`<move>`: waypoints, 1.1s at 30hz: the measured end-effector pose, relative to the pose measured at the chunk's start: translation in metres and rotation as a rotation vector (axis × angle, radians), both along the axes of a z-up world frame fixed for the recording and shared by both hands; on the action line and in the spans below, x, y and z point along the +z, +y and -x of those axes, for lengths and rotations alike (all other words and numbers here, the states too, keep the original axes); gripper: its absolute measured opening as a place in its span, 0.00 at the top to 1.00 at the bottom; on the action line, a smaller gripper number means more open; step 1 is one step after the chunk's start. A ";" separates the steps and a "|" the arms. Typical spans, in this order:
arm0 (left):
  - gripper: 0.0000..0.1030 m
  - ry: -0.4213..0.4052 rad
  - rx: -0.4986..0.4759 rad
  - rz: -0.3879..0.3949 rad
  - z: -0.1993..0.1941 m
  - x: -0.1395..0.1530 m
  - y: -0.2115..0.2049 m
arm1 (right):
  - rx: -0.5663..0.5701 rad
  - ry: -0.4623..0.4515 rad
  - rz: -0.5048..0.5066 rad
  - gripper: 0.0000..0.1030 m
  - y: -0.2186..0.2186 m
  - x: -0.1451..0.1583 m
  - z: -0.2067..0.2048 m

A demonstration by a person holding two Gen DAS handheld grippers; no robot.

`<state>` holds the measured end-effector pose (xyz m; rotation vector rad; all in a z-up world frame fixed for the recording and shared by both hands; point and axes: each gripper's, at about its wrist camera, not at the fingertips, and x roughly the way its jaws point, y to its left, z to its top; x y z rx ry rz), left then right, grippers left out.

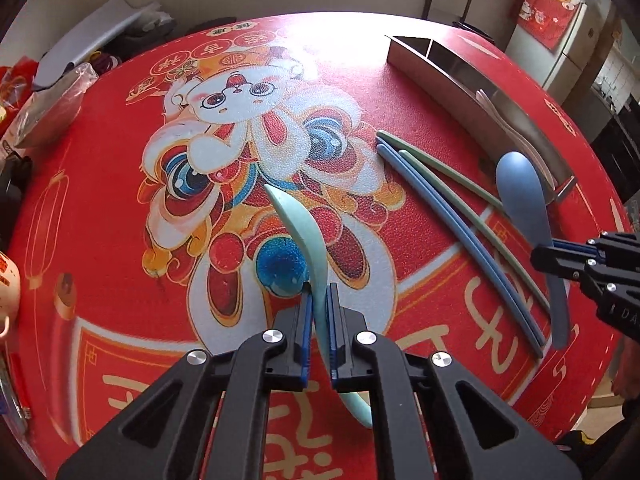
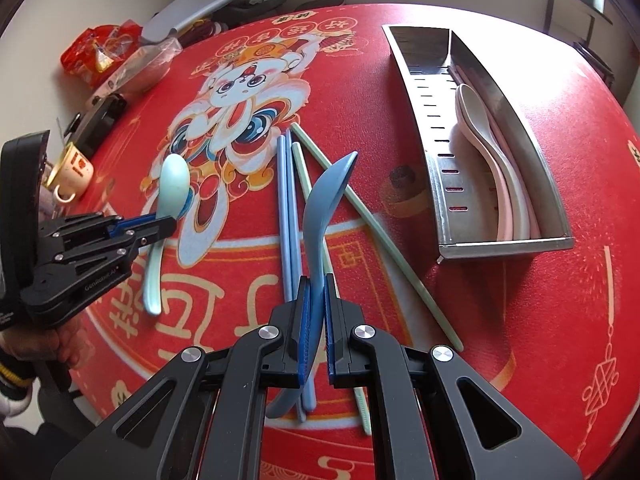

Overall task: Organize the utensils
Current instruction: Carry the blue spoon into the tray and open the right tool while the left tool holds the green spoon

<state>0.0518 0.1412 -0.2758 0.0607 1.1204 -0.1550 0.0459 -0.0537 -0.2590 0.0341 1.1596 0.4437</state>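
My left gripper (image 1: 319,292) is shut on the handle of a mint green spoon (image 1: 300,236) and holds it above the red mat; it also shows in the right wrist view (image 2: 173,184). My right gripper (image 2: 318,284) is shut on the handle of a blue spoon (image 2: 326,196), which also shows in the left wrist view (image 1: 520,196). Blue chopsticks (image 2: 287,200) and green chopsticks (image 2: 360,216) lie on the mat under the blue spoon. A steel utensil tray (image 2: 434,160) at the right holds a cream spoon (image 2: 476,120) and a pink spoon (image 2: 505,216).
A round table carries a red mat with a cartoon rabbit (image 2: 520,320). A cream mug (image 2: 74,174), a black box (image 2: 100,114), a red snack bag (image 2: 100,50) and a grey flat item (image 2: 200,4) sit along the far left edge.
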 end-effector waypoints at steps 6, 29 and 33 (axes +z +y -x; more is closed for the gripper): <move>0.94 0.000 0.032 0.039 0.002 -0.005 0.002 | 0.002 -0.011 -0.016 0.94 0.000 0.005 0.000; 0.94 -0.087 0.182 0.341 0.011 0.028 0.024 | 0.230 0.009 0.362 0.94 -0.056 0.033 -0.125; 0.94 -0.100 0.197 0.357 0.012 0.033 0.023 | 0.271 0.057 0.405 0.94 -0.050 0.021 -0.131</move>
